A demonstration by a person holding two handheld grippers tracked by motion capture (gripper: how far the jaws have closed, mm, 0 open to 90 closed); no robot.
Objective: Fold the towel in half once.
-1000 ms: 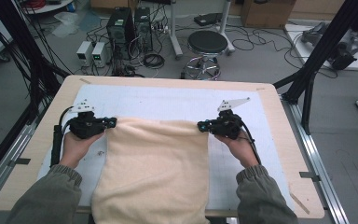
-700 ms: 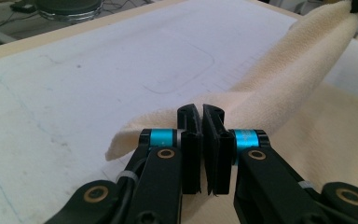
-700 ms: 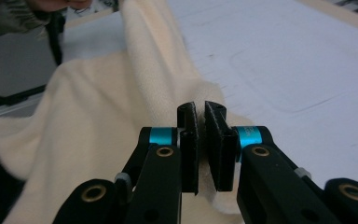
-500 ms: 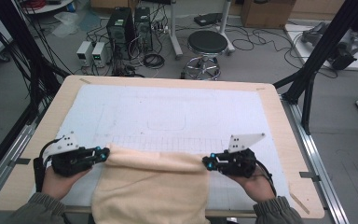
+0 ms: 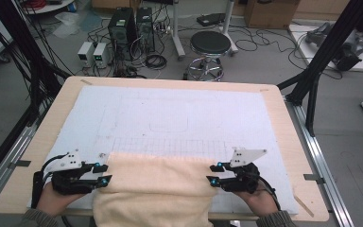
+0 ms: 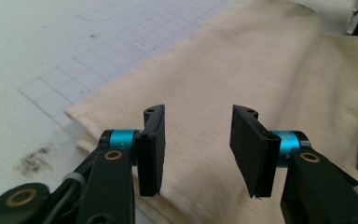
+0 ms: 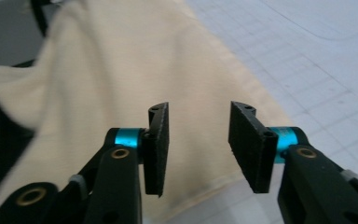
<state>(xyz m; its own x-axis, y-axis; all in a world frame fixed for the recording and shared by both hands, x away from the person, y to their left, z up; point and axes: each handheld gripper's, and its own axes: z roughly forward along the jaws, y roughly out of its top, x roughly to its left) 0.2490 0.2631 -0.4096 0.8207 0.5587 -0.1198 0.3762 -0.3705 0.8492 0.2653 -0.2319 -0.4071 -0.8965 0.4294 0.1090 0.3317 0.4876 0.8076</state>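
A cream towel (image 5: 156, 182) lies folded at the near edge of the table and hangs over it. My left gripper (image 5: 103, 174) sits at the fold's left end and my right gripper (image 5: 212, 173) at its right end. Both pairs of jaws have just been opening. In the left gripper view the left gripper (image 6: 198, 116) stands open just above the towel (image 6: 242, 70), with its pads pressing on nothing. In the right gripper view the right gripper (image 7: 199, 112) is likewise open over the towel (image 7: 121, 70) near its edge.
A white gridded mat (image 5: 179, 111) covers the wooden table (image 5: 283, 142) beyond the towel. Black frame posts (image 5: 321, 61) rise at the table's right and left. A stool (image 5: 210, 45) and computer boxes (image 5: 131, 21) stand on the floor behind.
Both grippers pulled the towel's far edge toward the near side, folding it over itself. Their jaws, shut on the cloth before, now stand open and have let it go.
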